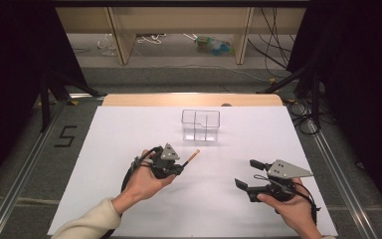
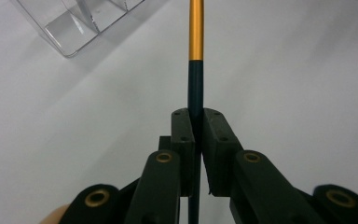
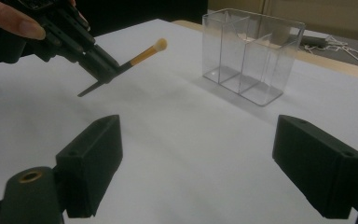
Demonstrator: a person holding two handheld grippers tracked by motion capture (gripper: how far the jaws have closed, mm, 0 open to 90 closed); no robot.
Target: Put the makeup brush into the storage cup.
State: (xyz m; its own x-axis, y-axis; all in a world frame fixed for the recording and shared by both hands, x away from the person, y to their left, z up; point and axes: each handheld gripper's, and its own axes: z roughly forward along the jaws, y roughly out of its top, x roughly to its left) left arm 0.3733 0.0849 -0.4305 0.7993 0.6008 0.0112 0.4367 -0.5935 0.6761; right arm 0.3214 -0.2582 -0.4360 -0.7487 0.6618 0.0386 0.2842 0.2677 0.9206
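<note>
From the high view, the left gripper pinches a small makeup brush by its dark handle, with the bristle tip poking out toward the clear plastic organizer that sits near the far edge of the white table. I'd guess that grip is for dropping it in handle first or tipping it upright. The right gripper hovers near the right edge, jaws spread with nothing in them.

Left gripper view: the jaws are pressed together on the slim dark handle, and a shiny gold ferrule runs on from there. A glassy organizer corner is top left.

Right gripper view: blocky matte black jaws stand wide apart. The brush is lifted off the table, tilted, with a soft tan tip. The organizer has thin see-through dividers.
</note>
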